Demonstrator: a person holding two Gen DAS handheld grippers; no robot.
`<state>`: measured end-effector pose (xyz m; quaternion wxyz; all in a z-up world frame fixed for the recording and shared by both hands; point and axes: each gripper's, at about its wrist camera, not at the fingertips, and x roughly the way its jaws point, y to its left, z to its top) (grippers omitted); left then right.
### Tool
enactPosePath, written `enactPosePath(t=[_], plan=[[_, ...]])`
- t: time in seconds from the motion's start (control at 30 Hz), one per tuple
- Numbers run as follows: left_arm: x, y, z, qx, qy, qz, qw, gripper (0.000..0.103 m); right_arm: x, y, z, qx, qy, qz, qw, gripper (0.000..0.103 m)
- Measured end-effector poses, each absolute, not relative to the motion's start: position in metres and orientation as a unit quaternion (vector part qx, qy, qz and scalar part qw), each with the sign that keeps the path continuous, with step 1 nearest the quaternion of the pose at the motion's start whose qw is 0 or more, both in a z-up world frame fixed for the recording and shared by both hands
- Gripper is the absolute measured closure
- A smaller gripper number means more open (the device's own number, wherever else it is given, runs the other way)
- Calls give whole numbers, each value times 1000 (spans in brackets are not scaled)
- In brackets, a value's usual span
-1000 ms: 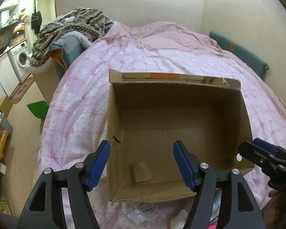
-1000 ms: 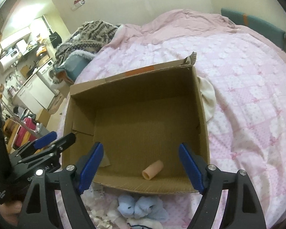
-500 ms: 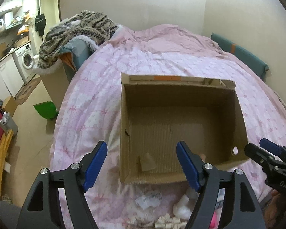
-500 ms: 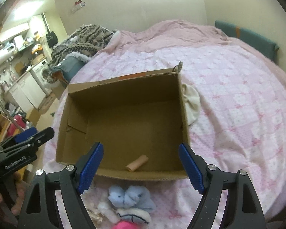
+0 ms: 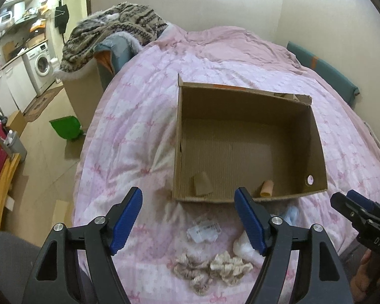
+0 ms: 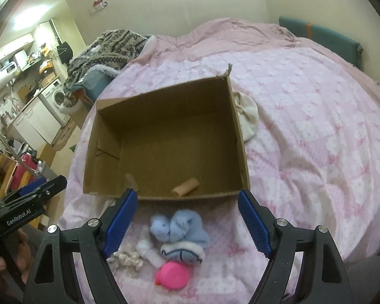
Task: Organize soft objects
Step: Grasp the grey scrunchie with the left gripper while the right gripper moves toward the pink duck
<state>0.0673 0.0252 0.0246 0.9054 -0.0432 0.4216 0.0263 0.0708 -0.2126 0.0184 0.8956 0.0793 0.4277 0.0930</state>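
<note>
Both tongs, left (image 5: 188, 217) and right (image 6: 187, 219), hung released over socks (image 6: 179, 228) low in frame, the box (image 6: 240, 136) waiting behind.

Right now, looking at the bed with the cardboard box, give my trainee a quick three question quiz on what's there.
1. True or false: the left gripper is shut on a sock.
2. What already lies inside the cardboard box? A) pink round item B) peach roll C) light blue socks
3. Fill in: the light blue socks lie on the pink quilt just ____ the box's near wall.

Key: 1 false, both grippers are open and empty, the right gripper too. 2 B, the peach roll. 3 outside.
</note>
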Motion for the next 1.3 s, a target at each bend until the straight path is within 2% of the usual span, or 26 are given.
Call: enactPosePath(t=[0.4,0.67,0.93,1.1,1.13,1.17,1.2,1.3], plan=[[46,30,2,-58,463,32,884,30,51,-207,5,76,458,99,880,17],[47,46,-18,-78,499,50,862,30,51,-214,-19,95,510,94,850,17],[59,85,-54,-159,562,90,807,31,58,-223,-34,137,538,86,827,17],[64,77,-80,-171,611,67,770,36,62,-224,-38,139,545,83,823,17],[66,72,-86,-170,622,59,762,39,63,-224,-39,139,547,83,822,17],[66,69,-90,-170,628,55,758,47,63,-224,-40,140,548,83,820,17],[67,67,-95,-171,634,54,752,50,64,-223,-41,141,550,82,819,17],[73,66,-111,-184,650,63,734,50,66,-222,-43,141,552,82,818,17]])
